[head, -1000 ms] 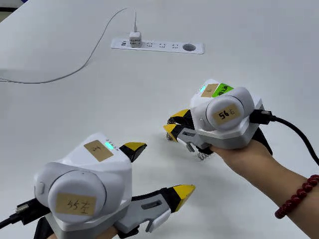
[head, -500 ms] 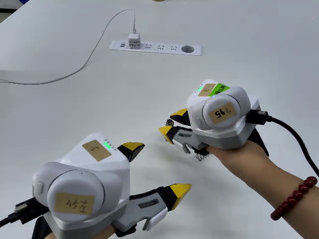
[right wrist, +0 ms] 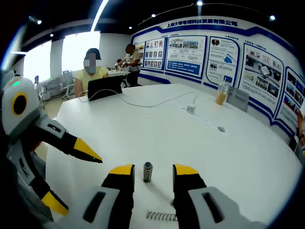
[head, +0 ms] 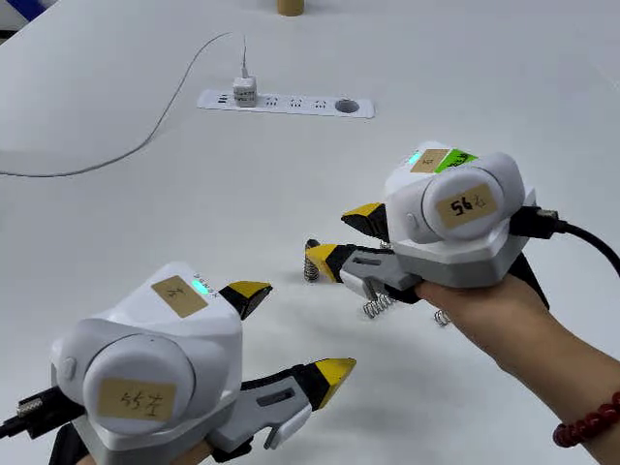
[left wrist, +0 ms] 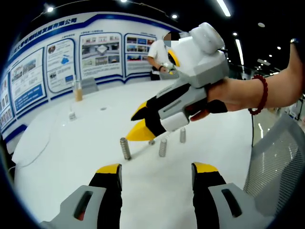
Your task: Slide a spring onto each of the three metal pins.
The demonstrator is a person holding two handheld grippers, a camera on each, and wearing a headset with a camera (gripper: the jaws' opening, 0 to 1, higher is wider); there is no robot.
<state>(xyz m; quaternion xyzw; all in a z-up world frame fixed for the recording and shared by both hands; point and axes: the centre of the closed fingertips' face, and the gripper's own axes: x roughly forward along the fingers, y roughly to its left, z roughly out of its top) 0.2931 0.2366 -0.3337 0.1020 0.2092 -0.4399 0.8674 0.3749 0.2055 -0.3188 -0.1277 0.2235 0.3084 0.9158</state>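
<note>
A dark spring (head: 311, 261) stands upright on the white table, apparently on a pin; the pin itself is hidden. It sits just ahead of my right gripper (head: 339, 235), which is open and holds nothing. In the right gripper view the upright spring (right wrist: 147, 171) shows between the yellow-tipped jaws of that gripper (right wrist: 153, 170). A loose spring (head: 376, 306) lies under the right gripper, and another (head: 442, 317) lies by the hand. My left gripper (head: 291, 329) hovers open at the near left, aimed at the upright spring (left wrist: 125, 148) and two lighter springs (left wrist: 163, 147).
A white power strip (head: 286, 103) with a plugged charger and cable lies at the back. A cup (head: 290, 6) stands at the far edge. A drink bottle (right wrist: 221, 93) stands far across the table, and people sit at a laptop (right wrist: 106, 87).
My right gripper has drawn back to the right and risen a little, uncovering the upright spring and the loose springs beneath it. The left gripper has hardly moved.
</note>
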